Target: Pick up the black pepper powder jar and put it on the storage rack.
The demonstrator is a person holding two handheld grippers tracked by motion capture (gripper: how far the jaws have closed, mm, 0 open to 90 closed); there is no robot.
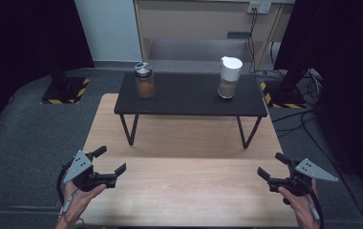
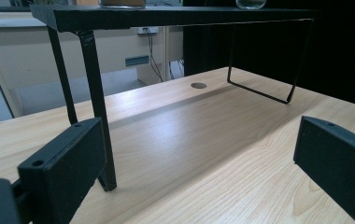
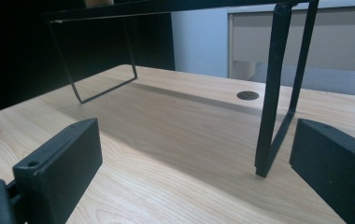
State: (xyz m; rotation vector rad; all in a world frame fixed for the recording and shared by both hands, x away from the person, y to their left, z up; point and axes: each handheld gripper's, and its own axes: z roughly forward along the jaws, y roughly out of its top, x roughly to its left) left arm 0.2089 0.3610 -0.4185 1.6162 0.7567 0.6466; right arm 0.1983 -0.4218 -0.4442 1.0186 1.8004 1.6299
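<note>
Both tongs, left and right, gape apart at the frame's lower corners, above the table; two jars stand upper centre.

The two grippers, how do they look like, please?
Left gripper and right gripper look alike: black bodies, each with two blocky black jaws with small holes, and a grey three-cornered plate with small dots on top. A dark cable trails beside each wrist. No sleeves show.

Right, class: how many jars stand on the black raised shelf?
2. A grey-lidded jar with orange-brown contents stands at the shelf's left end; a white-lidded jar stands toward its right end. None looks hidden.
</note>
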